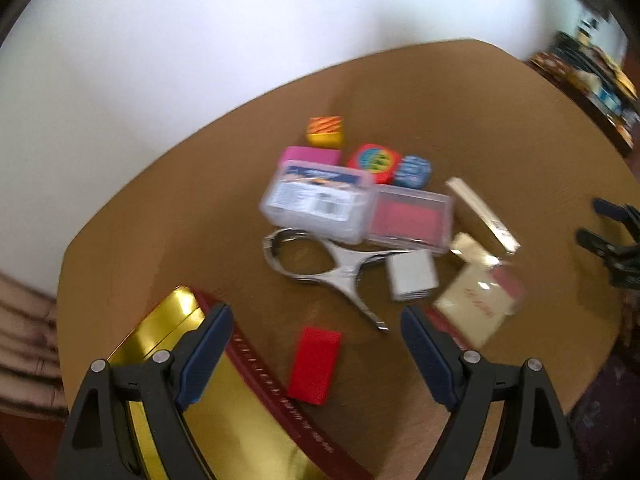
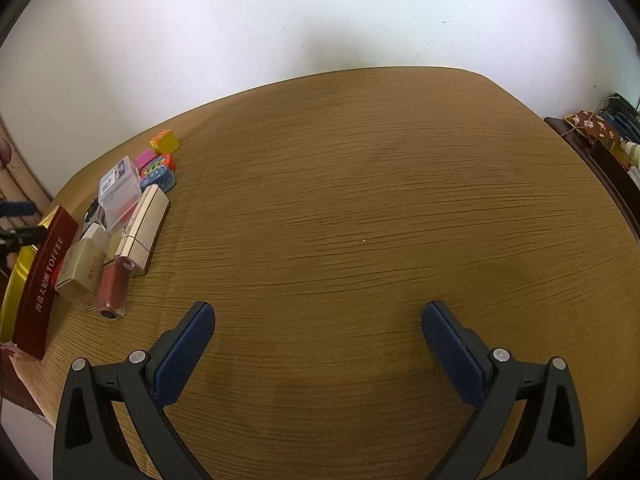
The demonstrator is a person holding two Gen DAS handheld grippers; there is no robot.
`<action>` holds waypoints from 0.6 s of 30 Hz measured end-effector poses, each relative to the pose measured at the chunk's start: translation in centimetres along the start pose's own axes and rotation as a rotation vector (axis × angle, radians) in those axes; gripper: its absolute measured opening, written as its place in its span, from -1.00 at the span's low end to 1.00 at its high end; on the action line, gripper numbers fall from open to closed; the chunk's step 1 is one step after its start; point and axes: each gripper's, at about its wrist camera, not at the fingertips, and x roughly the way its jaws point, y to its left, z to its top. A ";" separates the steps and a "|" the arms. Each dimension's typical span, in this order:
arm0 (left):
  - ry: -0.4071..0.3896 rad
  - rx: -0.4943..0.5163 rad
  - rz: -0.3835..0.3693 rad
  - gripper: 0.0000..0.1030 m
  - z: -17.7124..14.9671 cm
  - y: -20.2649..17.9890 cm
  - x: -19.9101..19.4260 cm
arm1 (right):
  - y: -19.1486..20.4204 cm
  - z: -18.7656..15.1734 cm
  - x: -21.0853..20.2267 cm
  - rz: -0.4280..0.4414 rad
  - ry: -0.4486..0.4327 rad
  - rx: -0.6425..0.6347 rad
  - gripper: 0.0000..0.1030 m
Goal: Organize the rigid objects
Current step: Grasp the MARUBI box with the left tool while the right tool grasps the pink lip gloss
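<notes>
Red block (image 1: 315, 365) lies on the tabletop (image 1: 460, 112) between the wide-open fingers of the left hand-held gripper (image 1: 316, 342). Right hand-held gripper (image 2: 318, 334) hovers wide open, empty, well apart.

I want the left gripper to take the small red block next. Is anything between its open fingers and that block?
Nothing visible is. In the left wrist view the left gripper is open and the red block lies on bare table between its fingers. The gold tin sits to the left, and the metal tool lies beyond the block.
</notes>
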 end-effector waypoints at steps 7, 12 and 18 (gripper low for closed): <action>0.127 -0.109 -0.180 0.71 -0.1 -3.4 1.7 | 0.0 -0.2 0.1 0.005 -0.001 0.001 1.00; 0.212 -0.430 -0.336 0.71 -0.4 -2.3 4.0 | -0.2 -0.2 0.0 0.015 -0.003 0.003 1.00; 0.246 -0.581 -0.354 0.72 -0.6 -1.6 5.2 | -0.2 -0.3 0.0 0.020 -0.003 -0.001 1.00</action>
